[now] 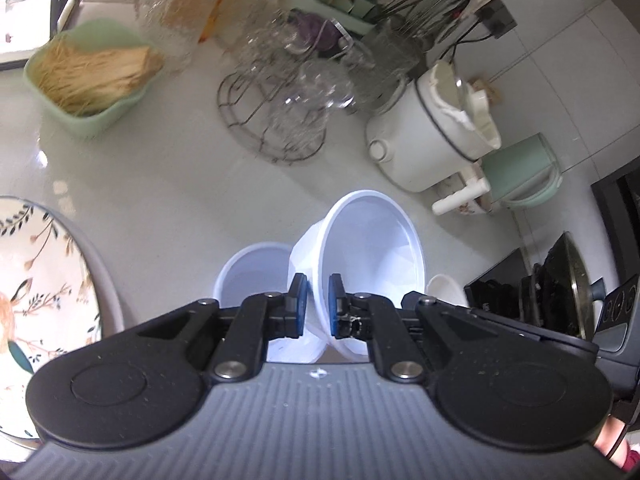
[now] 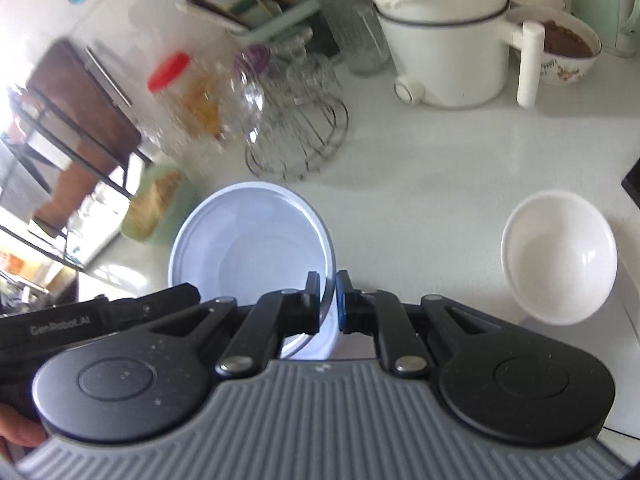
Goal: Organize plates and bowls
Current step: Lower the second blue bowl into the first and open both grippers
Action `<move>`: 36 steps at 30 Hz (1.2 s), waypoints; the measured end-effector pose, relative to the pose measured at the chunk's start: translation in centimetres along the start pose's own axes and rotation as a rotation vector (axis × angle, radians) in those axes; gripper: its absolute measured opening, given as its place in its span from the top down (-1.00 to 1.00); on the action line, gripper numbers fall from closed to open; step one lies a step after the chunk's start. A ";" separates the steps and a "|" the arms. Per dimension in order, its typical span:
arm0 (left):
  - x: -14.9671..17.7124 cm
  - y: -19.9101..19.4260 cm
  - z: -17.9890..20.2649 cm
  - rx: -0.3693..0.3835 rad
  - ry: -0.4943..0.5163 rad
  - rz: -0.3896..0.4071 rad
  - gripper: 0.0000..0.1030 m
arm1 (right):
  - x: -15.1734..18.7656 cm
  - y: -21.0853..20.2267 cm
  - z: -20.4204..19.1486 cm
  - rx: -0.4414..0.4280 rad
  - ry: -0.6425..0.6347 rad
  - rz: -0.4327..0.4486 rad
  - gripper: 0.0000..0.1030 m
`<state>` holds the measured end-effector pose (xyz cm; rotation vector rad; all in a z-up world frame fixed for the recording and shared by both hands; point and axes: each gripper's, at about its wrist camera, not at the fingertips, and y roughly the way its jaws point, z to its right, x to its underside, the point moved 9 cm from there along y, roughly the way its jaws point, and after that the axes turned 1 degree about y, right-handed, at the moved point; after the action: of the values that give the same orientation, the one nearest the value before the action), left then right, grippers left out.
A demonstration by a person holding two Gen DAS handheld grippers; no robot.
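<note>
The left gripper (image 1: 318, 304) is clamped on the rim of a pale blue bowl (image 1: 372, 248), which is tipped on edge, its mouth facing right toward the white pot (image 1: 432, 136). Only this view shows a floral plate (image 1: 36, 280) at far left and a second blue bowl (image 1: 252, 272) upright just left of the held one. The right gripper (image 2: 328, 300) pinches the rim of an upright blue bowl (image 2: 248, 248), mouth up, below the wire rack (image 2: 304, 140). Only the right wrist view shows the white bowl's (image 2: 560, 256) full interior, tilted, well right of the gripped bowl.
</note>
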<state>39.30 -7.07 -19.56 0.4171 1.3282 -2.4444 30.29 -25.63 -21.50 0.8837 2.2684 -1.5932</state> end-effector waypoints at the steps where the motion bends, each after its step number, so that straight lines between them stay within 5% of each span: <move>1: 0.3 0.1 -0.3 -0.007 0.004 -0.004 0.78 | 0.4 0.3 -0.1 0.005 0.001 -0.011 0.79; 18: 0.9 1.6 -4.2 -0.028 0.001 -0.041 0.75 | 2.4 3.3 -1.2 0.023 -0.016 -0.028 0.75; 22: 0.6 1.3 -4.5 -0.049 0.013 -0.041 0.22 | 2.1 3.0 -1.0 0.033 -0.003 0.003 0.75; 26: -0.1 0.7 -4.3 -0.056 0.039 -0.026 0.16 | 1.8 2.6 -0.7 0.050 0.018 0.029 0.74; 28: -0.4 0.4 -4.0 -0.061 0.063 -0.019 0.16 | 1.6 2.2 -0.6 0.055 0.019 0.047 0.60; 30: -0.6 -0.1 -3.5 -0.059 0.088 -0.009 0.16 | 1.4 1.4 -0.7 0.062 0.010 0.084 0.24; 36: -1.2 -2.0 -1.7 -0.059 0.178 0.027 0.16 | 1.1 -1.8 -1.1 0.086 -0.012 0.183 0.25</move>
<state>39.73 -4.43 -18.42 0.6458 1.4509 -2.3860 28.53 -24.59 -20.28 1.0663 2.0576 -1.6183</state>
